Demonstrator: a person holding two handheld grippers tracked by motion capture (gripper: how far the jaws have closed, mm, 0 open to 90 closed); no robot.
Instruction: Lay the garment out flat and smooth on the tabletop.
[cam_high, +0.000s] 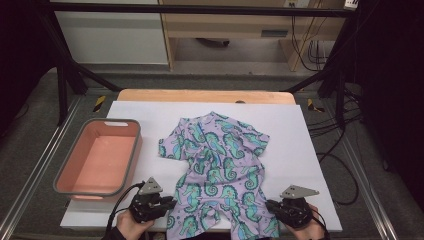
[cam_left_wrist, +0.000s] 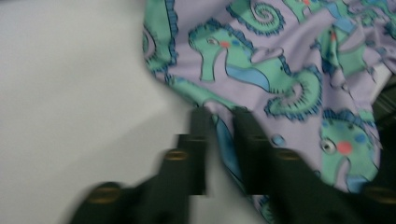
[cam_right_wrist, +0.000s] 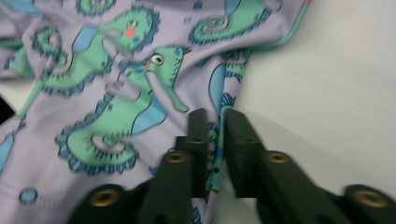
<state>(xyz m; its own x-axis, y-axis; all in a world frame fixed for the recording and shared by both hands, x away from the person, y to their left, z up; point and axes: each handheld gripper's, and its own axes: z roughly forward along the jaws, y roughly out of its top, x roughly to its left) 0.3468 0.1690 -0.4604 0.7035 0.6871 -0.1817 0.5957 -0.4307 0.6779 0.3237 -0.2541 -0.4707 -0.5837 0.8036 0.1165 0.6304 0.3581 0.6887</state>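
I have the left hand-held gripper (cam_high: 167, 204) pinching the romper (cam_high: 220, 165) at its left leg hem, the right hand-held gripper (cam_high: 270, 205) pinching the right hem, on the desk (cam_high: 310, 165).

from my seat i see a wooden table (cam_high: 205, 95) covered almost to its edges by a white sheet (cam_high: 305, 150); a strip of bare wood shows along the far edge. black metal frame bars (cam_high: 65, 80) rise at the far left and far right corners and a crossbar runs across the top. grey carpet floor (cam_high: 30, 150) surrounds the table, with metal rails (cam_high: 37, 167) along both sides. black cables (cam_high: 330, 125) lie tangled on the floor at the right. beyond the far edge stands a white cabinet (cam_high: 110, 35) beside a light wooden desk (cam_high: 225, 25). the light is even and dim toward the sides.
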